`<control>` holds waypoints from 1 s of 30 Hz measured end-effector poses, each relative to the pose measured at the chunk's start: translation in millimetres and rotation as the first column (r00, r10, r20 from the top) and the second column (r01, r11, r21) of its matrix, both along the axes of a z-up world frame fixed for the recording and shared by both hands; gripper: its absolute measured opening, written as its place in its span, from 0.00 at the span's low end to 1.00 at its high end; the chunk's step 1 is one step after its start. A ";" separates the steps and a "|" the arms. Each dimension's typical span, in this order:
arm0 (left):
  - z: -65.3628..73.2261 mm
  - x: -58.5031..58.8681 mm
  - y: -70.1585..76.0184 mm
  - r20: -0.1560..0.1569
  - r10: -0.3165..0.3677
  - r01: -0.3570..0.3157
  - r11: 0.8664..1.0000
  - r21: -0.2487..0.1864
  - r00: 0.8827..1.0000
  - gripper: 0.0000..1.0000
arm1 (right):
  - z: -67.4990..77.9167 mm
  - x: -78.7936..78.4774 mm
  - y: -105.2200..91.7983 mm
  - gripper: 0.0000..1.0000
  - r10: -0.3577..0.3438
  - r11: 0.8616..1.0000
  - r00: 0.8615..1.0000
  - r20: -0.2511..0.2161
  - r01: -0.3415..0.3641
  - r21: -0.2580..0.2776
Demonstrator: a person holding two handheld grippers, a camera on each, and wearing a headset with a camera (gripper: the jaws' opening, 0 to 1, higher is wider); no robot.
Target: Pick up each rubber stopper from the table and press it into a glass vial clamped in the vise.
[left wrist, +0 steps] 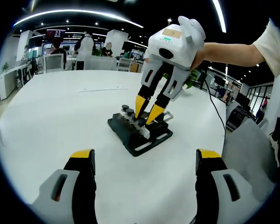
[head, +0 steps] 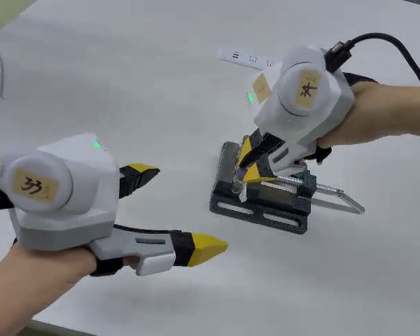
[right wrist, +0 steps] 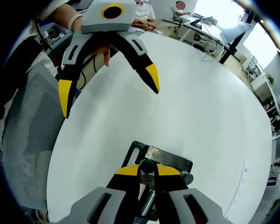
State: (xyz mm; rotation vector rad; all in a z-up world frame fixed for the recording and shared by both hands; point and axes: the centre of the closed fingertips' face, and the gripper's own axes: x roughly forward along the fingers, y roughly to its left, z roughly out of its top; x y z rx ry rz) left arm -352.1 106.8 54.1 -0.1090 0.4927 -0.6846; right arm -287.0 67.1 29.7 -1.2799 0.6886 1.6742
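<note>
A black vise (head: 260,210) stands on the white table, right of centre. In the left gripper view the vise (left wrist: 141,135) holds a row of vials, and two at its far end carry dark stoppers (left wrist: 127,109). My right gripper (head: 250,164) points down onto the vise, shut on a dark rubber stopper (right wrist: 147,165) between its yellow tips; my right gripper (right wrist: 147,170) sits right over the vise jaws (right wrist: 170,157). My left gripper (head: 175,208) hovers open at lower left, apart from the vise, with nothing between its fingers (left wrist: 82,156).
The vise's metal handle (head: 338,191) sticks out to the right. A white strip (head: 246,57) lies at the far side of the table. A black cable (head: 381,38) runs from the right gripper. Bare tabletop surrounds the vise (head: 126,91).
</note>
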 end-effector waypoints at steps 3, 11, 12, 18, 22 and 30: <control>0.2 0.2 0.4 0.000 0.000 0.000 1.000 0.001 1.000 0.88 | -0.3 0.0 0.5 0.07 0.003 1.000 1.000 -0.001 -0.003 0.002; -0.2 0.3 0.7 0.000 -0.001 0.001 1.000 -0.002 1.000 0.87 | -0.3 0.1 0.9 0.09 0.025 1.000 1.000 0.008 -0.025 0.004; -0.2 0.3 0.6 -0.001 -0.001 0.001 1.000 -0.002 1.000 0.87 | -0.4 0.4 1.1 0.09 0.023 1.000 1.000 0.008 -0.023 0.005; -0.5 0.5 0.9 0.000 0.000 0.000 1.000 -0.004 1.000 0.87 | 2.5 5.6 4.8 0.16 0.019 0.999 0.999 0.028 -0.020 0.026; -0.1 1.5 1.9 0.002 0.003 -0.003 1.000 -0.004 1.000 0.87 | 8.0 3.6 4.3 0.12 -0.004 1.000 1.000 0.011 0.003 0.025; -0.1 1.1 0.3 0.003 0.001 -0.001 1.000 -0.005 1.000 0.88 | 6.8 -1.2 -0.7 0.00 -0.071 0.997 0.997 -0.027 0.071 -0.006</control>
